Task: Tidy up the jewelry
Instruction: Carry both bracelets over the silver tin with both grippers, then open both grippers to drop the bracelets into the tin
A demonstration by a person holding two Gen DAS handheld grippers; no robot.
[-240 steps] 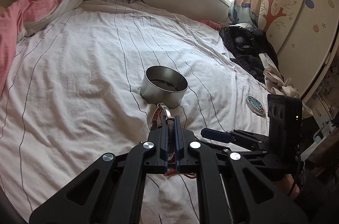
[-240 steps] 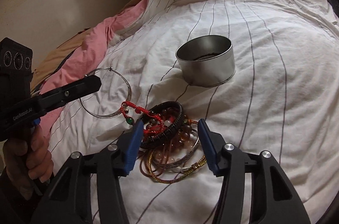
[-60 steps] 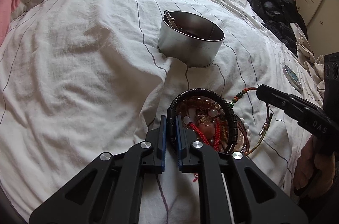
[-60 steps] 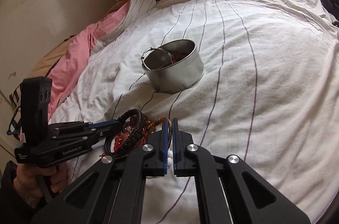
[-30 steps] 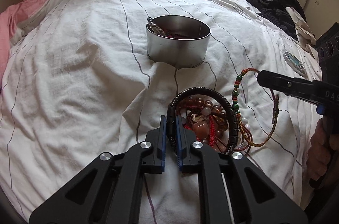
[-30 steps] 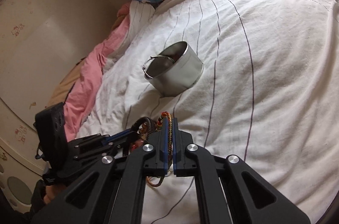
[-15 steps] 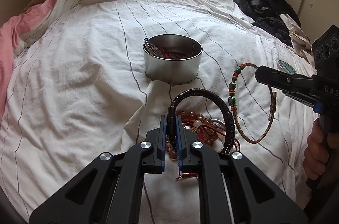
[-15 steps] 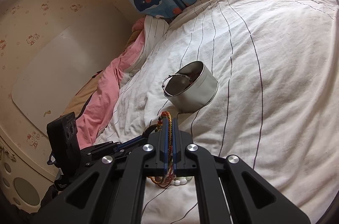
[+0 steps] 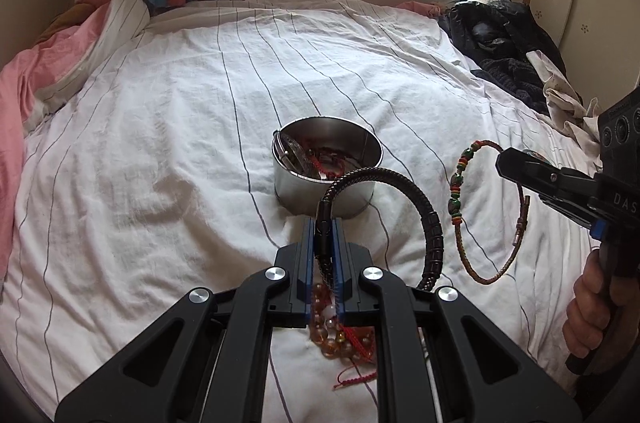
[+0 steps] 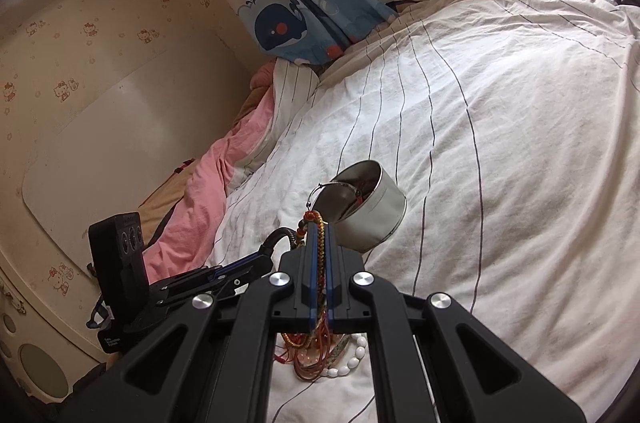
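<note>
At centre frame in the left wrist view, a round metal tin (image 9: 326,179) on the striped white bedsheet (image 9: 160,151) holds a silver bangle and red cord pieces. The left gripper (image 9: 323,235) is clenched on a black braided bracelet (image 9: 430,223); the right gripper (image 10: 319,247), at right, grasps a beaded cord bracelet (image 9: 460,183). Both bracelets now hang clear of the pile of beads (image 9: 340,335) at lower centre, where two seconds ago they lay.

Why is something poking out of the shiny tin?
A silver bangle leans over the rim of the tin instead of lying flat inside. More bracelets sit loose on the bedsheet.
</note>
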